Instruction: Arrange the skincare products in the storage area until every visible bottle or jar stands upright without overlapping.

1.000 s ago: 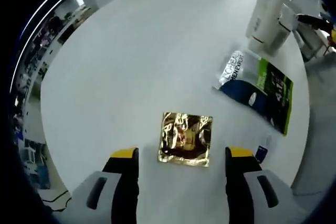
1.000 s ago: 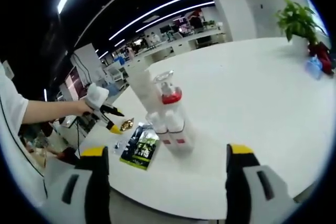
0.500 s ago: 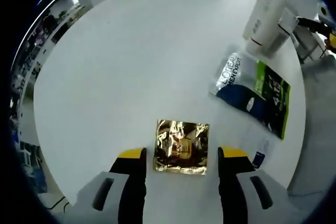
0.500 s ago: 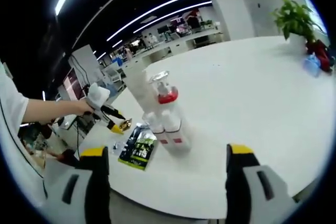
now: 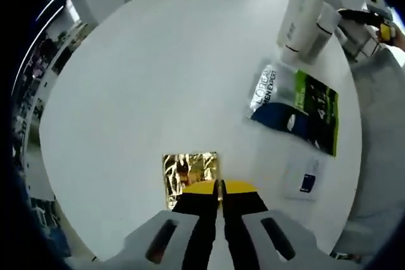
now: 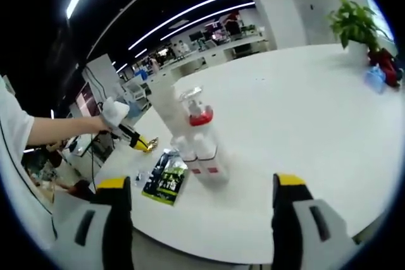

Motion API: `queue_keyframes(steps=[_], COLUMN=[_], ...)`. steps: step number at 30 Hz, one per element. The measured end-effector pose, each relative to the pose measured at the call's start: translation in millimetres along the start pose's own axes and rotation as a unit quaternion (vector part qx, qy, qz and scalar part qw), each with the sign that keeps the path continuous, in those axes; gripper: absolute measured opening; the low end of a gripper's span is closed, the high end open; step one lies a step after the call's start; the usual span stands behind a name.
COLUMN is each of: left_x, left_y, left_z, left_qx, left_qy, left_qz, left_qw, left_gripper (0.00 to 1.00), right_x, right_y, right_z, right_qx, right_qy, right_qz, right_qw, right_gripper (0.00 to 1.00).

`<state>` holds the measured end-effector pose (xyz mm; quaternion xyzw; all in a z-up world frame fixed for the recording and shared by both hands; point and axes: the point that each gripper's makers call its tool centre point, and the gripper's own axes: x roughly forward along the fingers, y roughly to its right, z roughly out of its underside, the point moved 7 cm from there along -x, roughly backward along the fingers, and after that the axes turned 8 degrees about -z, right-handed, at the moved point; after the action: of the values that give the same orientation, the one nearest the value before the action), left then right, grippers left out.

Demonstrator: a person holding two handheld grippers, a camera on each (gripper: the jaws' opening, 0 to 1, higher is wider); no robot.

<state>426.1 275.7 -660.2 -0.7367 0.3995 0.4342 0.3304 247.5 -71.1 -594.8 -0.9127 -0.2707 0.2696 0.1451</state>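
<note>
My left gripper (image 5: 219, 188) is shut on the near edge of a gold foil sachet (image 5: 187, 170) that lies flat on the white round table (image 5: 152, 67). A black, green and white sachet (image 5: 294, 102) lies to its right, with a small clear sachet (image 5: 304, 180) nearer. White bottles (image 5: 305, 14) stand upright at the far right. In the right gripper view, a tall white tube (image 6: 166, 109), a pump bottle with a red collar (image 6: 200, 117) and small white bottles (image 6: 197, 151) stand together. My right gripper (image 6: 201, 184) hangs open in front of them, holding nothing.
A gloved hand (image 6: 114, 113) holds the left gripper (image 6: 137, 139) at the table's left edge, beside the green sachet (image 6: 166, 179). A potted plant (image 6: 354, 24) and small blue and red items (image 6: 381, 74) stand at the far right. Office desks fill the background.
The left jaws have gone from wide open around the gold sachet to shut on its near edge. The right gripper has stayed put and open.
</note>
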Motion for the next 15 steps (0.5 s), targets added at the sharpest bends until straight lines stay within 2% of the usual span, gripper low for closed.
queue_keyframes(steps=[2,5,8,11,15], left_x=[-3.0,-2.4,0.9,3.5,10.1], left_y=[2.3,-1.9,-10.2,-16.9,-23.8], left_z=[-1.4,-0.2,3.0,3.4,2.7], left_qx=[0.006,0.024,-0.007,-0.005,-0.004], left_qy=[-0.008,-0.015,-0.021,-0.018,-0.021], left_qz=[0.007,-0.011,-0.027,-0.037,-0.021], left_qw=[0.9999,0.9995,0.9994,0.9991,0.9996], left_gripper=[0.04,0.11,0.24,0.39,0.44], right_x=[0.4,1.7,1.8,-0.3,-5.1], right_y=[-0.8,-3.4,-5.6,-4.6,-1.0], right_z=[-0.4,-0.5,-0.1,1.2,3.9], right_qx=[0.000,-0.002,-0.002,-0.002,0.003], right_qy=[0.001,0.001,0.001,0.000,0.000], right_qz=[-0.001,-0.004,-0.007,-0.005,0.004], right_qw=[1.0000,1.0000,1.0000,1.0000,1.0000], right_gripper=[0.93,0.93,0.93,0.93,0.93])
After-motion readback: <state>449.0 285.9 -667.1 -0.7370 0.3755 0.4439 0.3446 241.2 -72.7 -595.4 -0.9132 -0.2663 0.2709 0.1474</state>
